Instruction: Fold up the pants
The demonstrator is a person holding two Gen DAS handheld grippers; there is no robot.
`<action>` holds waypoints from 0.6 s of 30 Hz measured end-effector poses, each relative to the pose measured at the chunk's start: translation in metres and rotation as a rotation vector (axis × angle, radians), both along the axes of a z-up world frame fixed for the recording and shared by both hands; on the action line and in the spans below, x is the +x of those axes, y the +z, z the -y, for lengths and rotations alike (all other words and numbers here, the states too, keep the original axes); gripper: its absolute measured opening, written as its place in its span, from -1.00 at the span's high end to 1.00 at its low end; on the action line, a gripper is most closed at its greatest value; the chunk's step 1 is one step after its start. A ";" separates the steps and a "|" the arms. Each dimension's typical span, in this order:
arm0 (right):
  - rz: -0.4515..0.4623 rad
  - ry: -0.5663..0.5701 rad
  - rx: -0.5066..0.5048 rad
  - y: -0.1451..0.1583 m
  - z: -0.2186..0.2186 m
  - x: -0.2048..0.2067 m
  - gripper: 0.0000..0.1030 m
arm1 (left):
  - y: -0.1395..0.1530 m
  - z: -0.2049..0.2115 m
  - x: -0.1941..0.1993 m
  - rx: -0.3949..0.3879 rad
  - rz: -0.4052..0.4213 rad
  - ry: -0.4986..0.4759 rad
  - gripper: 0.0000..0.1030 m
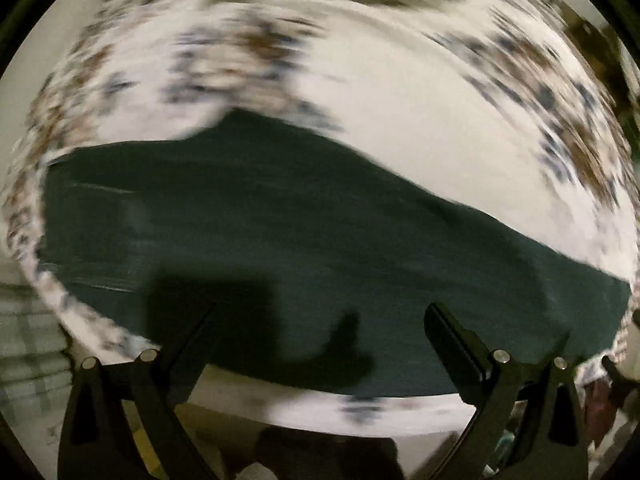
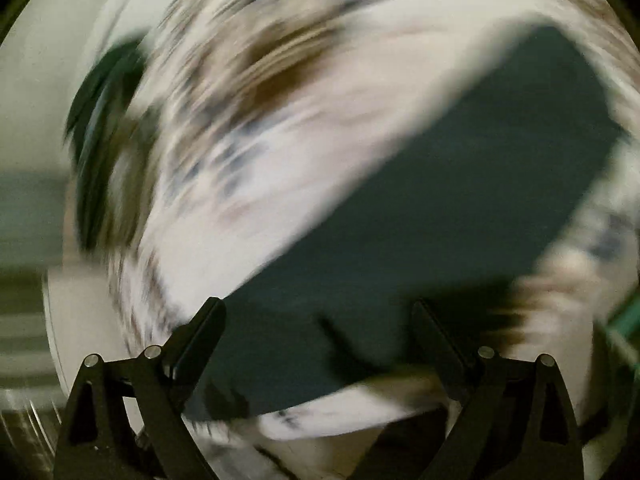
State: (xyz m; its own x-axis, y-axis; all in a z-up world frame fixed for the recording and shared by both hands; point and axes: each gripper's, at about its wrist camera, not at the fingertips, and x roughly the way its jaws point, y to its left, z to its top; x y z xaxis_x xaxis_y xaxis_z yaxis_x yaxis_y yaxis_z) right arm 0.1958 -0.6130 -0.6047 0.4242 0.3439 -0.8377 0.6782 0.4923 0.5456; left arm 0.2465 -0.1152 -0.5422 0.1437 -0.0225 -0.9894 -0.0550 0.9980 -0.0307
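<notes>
The left gripper (image 1: pixel 320 320) hangs above the near part of the pants (image 1: pixel 280 220) with its two black fingers (image 1: pixel 456 340) spread wide and nothing between them; its shadow falls on the dark cloth just below. The pants are dark green and lie flat on a round table (image 1: pixel 420 120) covered with a white cloth that carries a brown and blue flower pattern around its rim. In the left wrist view the pants stretch across the near half of the table from the left edge to the right edge, wider on the left and narrowing toward the right, and the white middle of the table shows beyond them. The right gripper (image 2: pixel 320 320) is likewise wide apart and empty, its fingers (image 2: pixel 200 332) held over the near end of the pants (image 2: pixel 460 200), with a shadow on the cloth between them. In the right wrist view the pants run as a long dark band from the near centre up to the far right, and the patterned table (image 2: pixel 300 140) lies to their left. A dark green shape at the far left edge of that view is too smeared to identify. Both views are heavily blurred, so folds and seams in the pants cannot be made out.
</notes>
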 end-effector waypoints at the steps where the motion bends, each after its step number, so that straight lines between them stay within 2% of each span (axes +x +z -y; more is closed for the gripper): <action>1: -0.004 -0.054 0.005 -0.007 0.015 -0.016 -0.84 | -0.006 0.017 0.000 0.003 -0.011 -0.025 -1.00; 3: -0.008 -0.215 0.012 -0.023 0.070 -0.058 -0.65 | -0.016 0.049 -0.002 -0.004 -0.027 -0.065 -1.00; 4: 0.002 -0.268 0.021 -0.030 0.090 -0.071 -0.47 | -0.024 0.067 -0.003 -0.012 -0.040 -0.087 -1.00; 5: 0.005 -0.298 0.031 -0.038 0.101 -0.077 -0.40 | -0.030 0.078 -0.005 -0.004 -0.053 -0.101 -1.00; 6: 0.005 -0.338 0.042 -0.047 0.121 -0.087 -0.38 | -0.037 0.091 -0.007 0.006 -0.064 -0.118 -1.00; 9: 0.035 -0.400 0.074 -0.069 0.142 -0.097 -0.31 | -0.055 0.121 -0.014 0.057 -0.088 -0.170 -1.00; 14: 0.121 -0.445 0.024 -0.060 0.175 -0.100 -0.31 | -0.065 0.136 -0.027 0.107 -0.095 -0.202 -1.00; 18: 0.071 -0.468 0.053 -0.076 0.194 -0.081 -0.32 | -0.066 0.135 -0.034 0.118 -0.103 -0.202 -1.00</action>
State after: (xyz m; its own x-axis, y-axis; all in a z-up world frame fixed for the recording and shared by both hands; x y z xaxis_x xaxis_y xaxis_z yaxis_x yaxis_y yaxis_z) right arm 0.1150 -0.8069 -0.6811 0.5996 0.1433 -0.7873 0.7804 0.1131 0.6149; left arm 0.2127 -0.2503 -0.6080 0.0465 0.0755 -0.9961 0.1489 0.9855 0.0816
